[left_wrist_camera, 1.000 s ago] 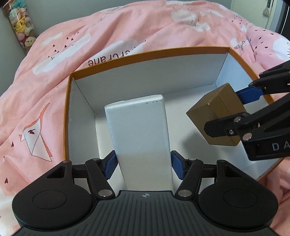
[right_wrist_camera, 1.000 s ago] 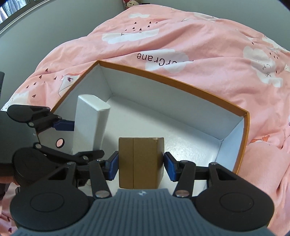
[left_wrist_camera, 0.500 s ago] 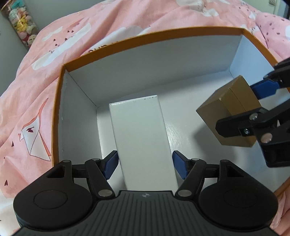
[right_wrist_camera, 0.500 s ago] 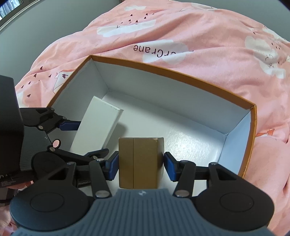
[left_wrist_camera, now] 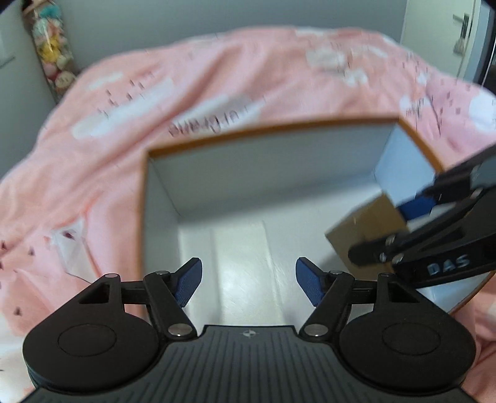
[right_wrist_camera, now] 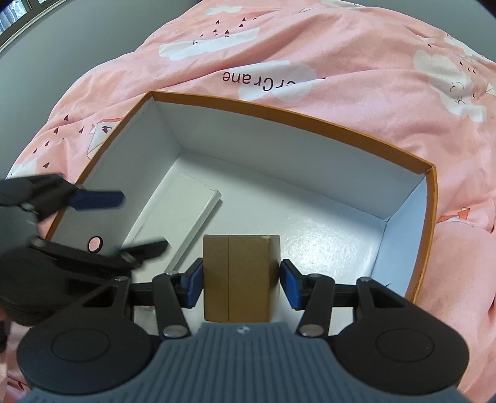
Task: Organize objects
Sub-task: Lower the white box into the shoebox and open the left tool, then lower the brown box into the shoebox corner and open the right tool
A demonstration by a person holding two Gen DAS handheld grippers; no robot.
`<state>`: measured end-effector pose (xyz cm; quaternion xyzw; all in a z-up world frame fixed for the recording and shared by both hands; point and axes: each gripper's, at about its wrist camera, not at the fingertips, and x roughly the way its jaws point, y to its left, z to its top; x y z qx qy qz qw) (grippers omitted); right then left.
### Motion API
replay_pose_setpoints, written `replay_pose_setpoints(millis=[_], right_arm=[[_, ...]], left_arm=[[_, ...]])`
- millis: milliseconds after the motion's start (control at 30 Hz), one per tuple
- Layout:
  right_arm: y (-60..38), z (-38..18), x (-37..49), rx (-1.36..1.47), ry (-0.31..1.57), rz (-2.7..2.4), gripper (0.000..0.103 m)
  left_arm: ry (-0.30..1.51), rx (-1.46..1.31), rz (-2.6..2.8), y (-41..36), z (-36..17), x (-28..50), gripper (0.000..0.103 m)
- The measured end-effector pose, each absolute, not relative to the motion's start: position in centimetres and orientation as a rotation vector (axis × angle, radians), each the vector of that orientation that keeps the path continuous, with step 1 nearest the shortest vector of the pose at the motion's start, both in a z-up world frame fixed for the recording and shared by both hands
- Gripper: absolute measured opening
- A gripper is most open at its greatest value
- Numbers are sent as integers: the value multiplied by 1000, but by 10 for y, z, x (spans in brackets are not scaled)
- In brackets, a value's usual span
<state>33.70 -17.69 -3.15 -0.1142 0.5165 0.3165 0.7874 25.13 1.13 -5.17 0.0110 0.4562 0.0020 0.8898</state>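
An open orange box with a white inside (right_wrist_camera: 310,116) lies on a pink duvet; it also shows in the left wrist view (left_wrist_camera: 263,131). A flat white box (right_wrist_camera: 183,217) lies on the floor of the orange box at its left; in the left wrist view it is a blurred white slab (left_wrist_camera: 245,263). My left gripper (left_wrist_camera: 248,285) is open and empty above it, and shows blurred in the right wrist view (right_wrist_camera: 124,220). My right gripper (right_wrist_camera: 241,283) is shut on a brown cardboard box (right_wrist_camera: 240,276), held over the orange box; the brown box shows at the right in the left wrist view (left_wrist_camera: 365,235).
The pink duvet (right_wrist_camera: 341,55) with white clouds surrounds the orange box on all sides. A grey wall (left_wrist_camera: 186,21) stands behind the bed. A hanging strip of soft toys (left_wrist_camera: 52,62) is at the far left.
My left gripper let go of the white box, which now lies flat in the orange box, and it has opened and pulled back. My right gripper still holds the brown box.
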Motion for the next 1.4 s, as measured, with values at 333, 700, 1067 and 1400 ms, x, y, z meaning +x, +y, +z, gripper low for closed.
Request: replay_pose_setpoints(millis=[333, 700, 1067, 1400], right_arm=[[-153, -44, 342, -206, 1164, 688, 54], [-118, -71, 343, -118, 1295, 695, 53], [-111, -83, 345, 25, 1446, 700, 53], [-89, -39, 325, -485, 964, 891, 52]], left_arm=[[860, -247, 0, 88, -26, 236, 77], [897, -309, 7, 109, -44, 230, 71], [908, -334, 21, 117, -51, 230, 68], [931, -362, 39, 122, -56, 239, 60]])
